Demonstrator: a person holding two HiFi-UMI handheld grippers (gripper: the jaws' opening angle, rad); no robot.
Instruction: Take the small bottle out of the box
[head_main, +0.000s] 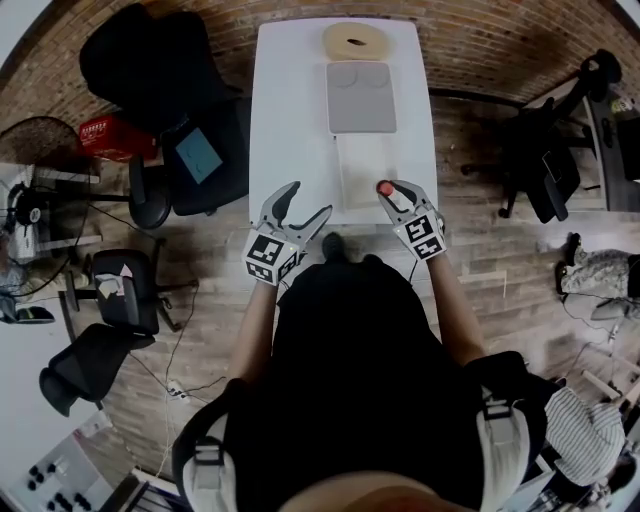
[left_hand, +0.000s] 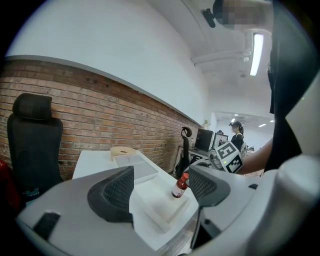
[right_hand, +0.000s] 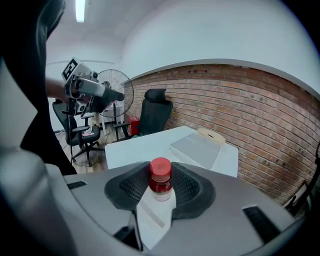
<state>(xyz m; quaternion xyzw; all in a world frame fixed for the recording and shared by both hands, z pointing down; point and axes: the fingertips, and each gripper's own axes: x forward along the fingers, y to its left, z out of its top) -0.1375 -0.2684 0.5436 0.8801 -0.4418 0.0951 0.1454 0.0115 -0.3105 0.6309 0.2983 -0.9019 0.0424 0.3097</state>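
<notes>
One small bottle, one white box, two grippers in my hands: my right gripper is pinching that red-capped bottle, dead ahead at twelve o'clock between its pads, over the box's five-o'clock corner, while my left gripper hangs spread wide at the bottle's nine o'clock.

small bottle body hidden under right gripper in head view
</notes>
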